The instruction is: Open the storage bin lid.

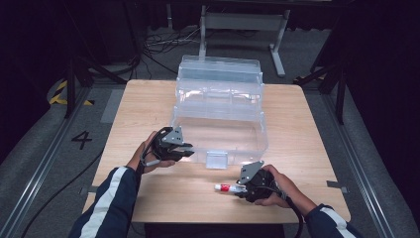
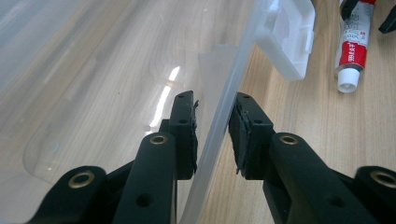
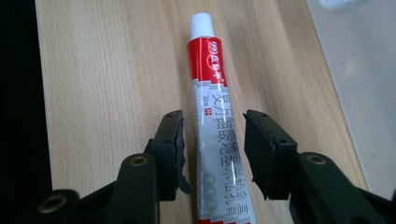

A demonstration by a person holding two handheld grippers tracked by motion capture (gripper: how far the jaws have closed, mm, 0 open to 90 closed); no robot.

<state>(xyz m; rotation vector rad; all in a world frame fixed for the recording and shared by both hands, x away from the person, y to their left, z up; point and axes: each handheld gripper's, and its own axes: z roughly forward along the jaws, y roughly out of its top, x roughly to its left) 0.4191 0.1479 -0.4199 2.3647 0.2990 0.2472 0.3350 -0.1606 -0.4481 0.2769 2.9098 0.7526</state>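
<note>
A clear plastic box (image 1: 262, 131) stands open at the table's middle, its lid (image 1: 220, 67) tipped back. My left gripper (image 1: 185, 151) is at the box's front left, and in the left gripper view its jaws (image 2: 212, 100) are closed on the thin front wall (image 2: 219, 116), one pad inside and one outside. A red, white and grey tube (image 1: 225, 188) lies flat on the wood in front of the box, white cap pointing left. My right gripper (image 3: 213, 115) is low over the tube (image 3: 212, 88) and open. Its pads straddle the tube's body with a gap on each side.
The box's front latch (image 1: 216, 159) hangs between the two grippers; it shows as a white tab (image 2: 289, 42) beside the tube (image 2: 351, 46). The wooden table (image 1: 143, 109) has bare room at left and right. Its near edge (image 1: 208, 219) runs just behind my right hand.
</note>
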